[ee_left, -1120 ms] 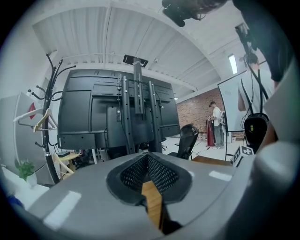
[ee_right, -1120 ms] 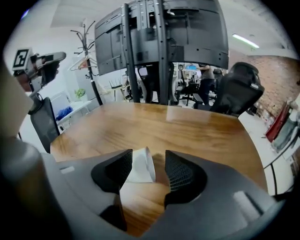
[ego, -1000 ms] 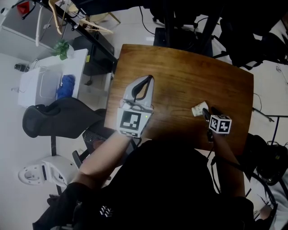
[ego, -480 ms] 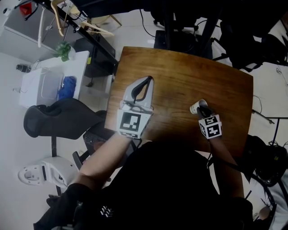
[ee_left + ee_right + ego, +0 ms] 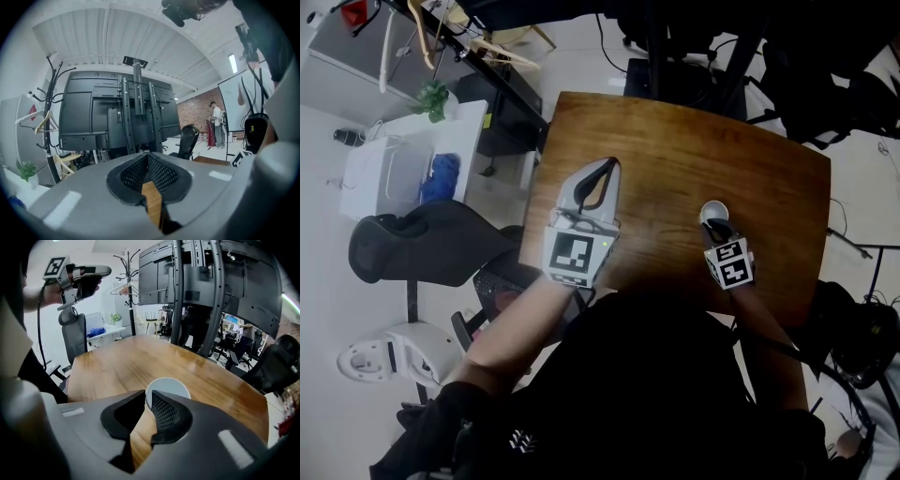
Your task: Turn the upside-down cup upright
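Mid-flip: right claw (image 5: 712,225) closing on rim of white cup (image 5: 714,210), wall pinched betw. pads, over right-near part of tabletop (image 5: 675,150). Mouth looks approx. up. Next: prob. set base flat, then let go. Left claw (image 5: 602,167) shut, empty, idle at left.

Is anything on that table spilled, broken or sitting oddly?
Nothing stands out. The white cup appears mouth-up over the wooden table, with nothing spilled. The right claw is closing with the cup's rim between its jaws.
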A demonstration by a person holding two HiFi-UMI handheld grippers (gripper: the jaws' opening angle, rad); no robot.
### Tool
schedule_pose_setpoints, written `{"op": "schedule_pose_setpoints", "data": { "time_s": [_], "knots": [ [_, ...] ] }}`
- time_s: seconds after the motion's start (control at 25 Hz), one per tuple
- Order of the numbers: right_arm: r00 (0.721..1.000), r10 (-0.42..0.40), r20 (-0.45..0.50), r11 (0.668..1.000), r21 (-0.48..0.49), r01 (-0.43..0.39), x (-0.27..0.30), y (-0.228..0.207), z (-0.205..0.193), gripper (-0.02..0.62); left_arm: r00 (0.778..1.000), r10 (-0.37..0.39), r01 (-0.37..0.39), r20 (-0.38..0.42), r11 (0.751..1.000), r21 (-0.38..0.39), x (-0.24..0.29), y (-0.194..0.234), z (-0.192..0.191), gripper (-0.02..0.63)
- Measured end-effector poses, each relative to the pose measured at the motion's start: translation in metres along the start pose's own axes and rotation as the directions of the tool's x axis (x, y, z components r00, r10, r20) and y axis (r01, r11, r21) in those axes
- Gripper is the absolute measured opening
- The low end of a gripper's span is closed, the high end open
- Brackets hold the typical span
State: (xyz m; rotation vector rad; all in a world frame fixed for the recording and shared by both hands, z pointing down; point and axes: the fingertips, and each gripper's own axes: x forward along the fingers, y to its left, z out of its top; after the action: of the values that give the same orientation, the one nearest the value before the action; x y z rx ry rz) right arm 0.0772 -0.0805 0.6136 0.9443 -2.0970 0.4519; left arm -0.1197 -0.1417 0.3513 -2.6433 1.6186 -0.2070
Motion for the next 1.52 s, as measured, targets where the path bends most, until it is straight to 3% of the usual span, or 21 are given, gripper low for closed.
{"op": "schedule_pose_setpoints", "data": {
  "time_s": [0.32,0.44,0.56,0.68,0.84,1.52],
  "knots": [
    [0.999,0.032,0.039,0.999,0.03,-0.033,-0.016,0.01,0.008,0.072,0.999,-0.043,0.043,0.004,0.999,-0.013,0.005,-0.015,-0.008,0.0],
    [0.983,0.009,0.184,0.985,0.169,-0.041,-0.041,0.0,0.022,0.028,0.997,-0.075,0.074,-0.023,0.997,-0.029,0.008,-0.025,-0.02,0.0],
    [0.929,-0.1,0.357,0.932,0.361,-0.038,-0.071,-0.032,0.029,0.002,0.991,-0.115,0.112,-0.065,0.993,-0.037,0.012,-0.038,-0.034,0.0],
    [0.911,-0.17,0.375,0.904,0.428,-0.008,-0.081,-0.051,0.017,0.002,0.986,-0.149,0.146,-0.077,0.989,-0.04,0.015,-0.054,-0.039,0.0],
    [0.9,-0.194,0.39,0.901,0.433,0.007,-0.089,-0.051,0.013,0.002,0.981,-0.181,0.179,-0.069,0.983,-0.029,0.018,-0.067,-0.036,0.0],
    [0.898,-0.176,0.403,0.897,0.442,-0.022,-0.084,-0.047,0.009,0.002,0.975,-0.212,0.213,-0.072,0.977,0.017,0.02,-0.081,-0.027,0.0]
  ]
}}
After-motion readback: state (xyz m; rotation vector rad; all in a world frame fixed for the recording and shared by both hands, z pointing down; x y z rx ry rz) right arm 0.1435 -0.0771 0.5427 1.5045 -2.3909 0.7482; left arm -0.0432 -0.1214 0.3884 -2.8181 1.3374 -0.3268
